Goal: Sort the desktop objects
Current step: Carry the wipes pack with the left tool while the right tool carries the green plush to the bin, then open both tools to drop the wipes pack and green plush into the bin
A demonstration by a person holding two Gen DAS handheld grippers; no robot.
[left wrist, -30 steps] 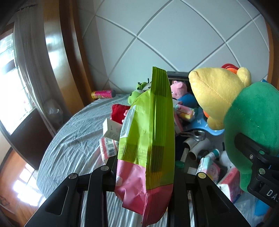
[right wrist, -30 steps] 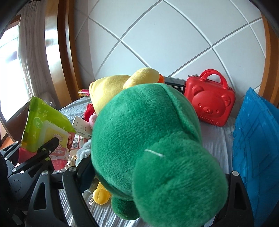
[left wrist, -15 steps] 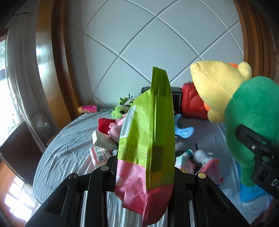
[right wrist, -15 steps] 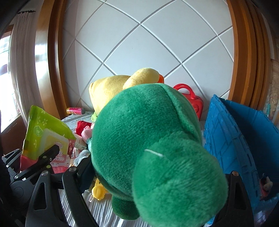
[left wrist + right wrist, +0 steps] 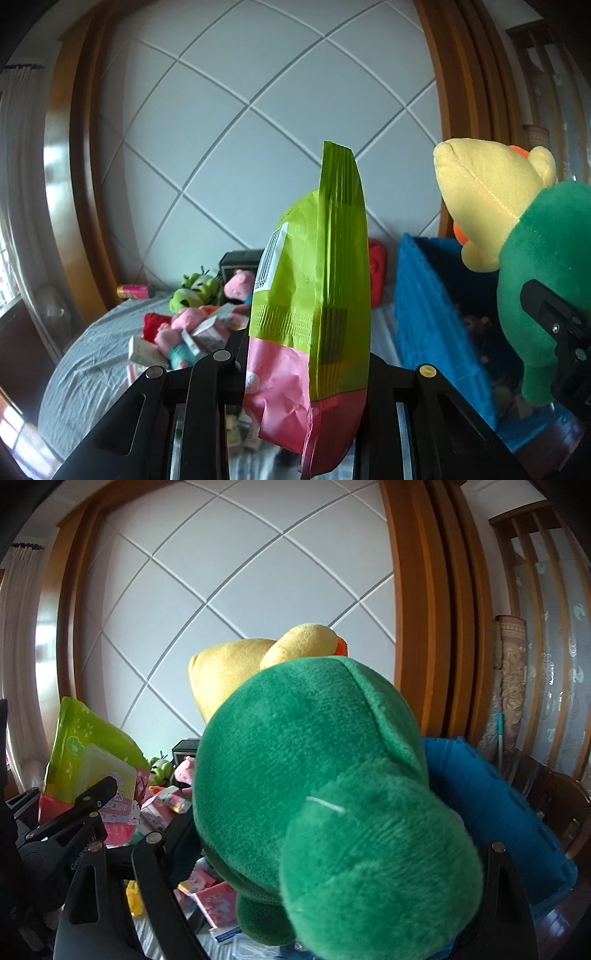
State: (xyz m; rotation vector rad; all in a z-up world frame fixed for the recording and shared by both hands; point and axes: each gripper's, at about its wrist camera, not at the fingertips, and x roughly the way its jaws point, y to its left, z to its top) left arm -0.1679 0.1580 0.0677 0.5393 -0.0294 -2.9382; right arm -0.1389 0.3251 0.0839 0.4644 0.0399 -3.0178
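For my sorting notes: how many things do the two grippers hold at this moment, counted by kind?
Plush toys: 1, the green and yellow plush, in the right gripper.
Packets: 1, the green and pink packet, in the left gripper.
Total: 2

1. Your green plush toy (image 5: 314, 794) fills the right wrist view, hiding the right gripper's fingertips.
2. The blue bin (image 5: 436, 314) at 3 o'clock: its contents are too dark to identify.
3. The wipes pack (image 5: 314, 302) runs off at 6 o'clock.

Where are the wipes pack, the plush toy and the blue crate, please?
wipes pack (image 5: 328, 295), left wrist view, green side panel.
plush toy (image 5: 306, 760), right wrist view, green back.
blue crate (image 5: 424, 295), left wrist view, near wall.
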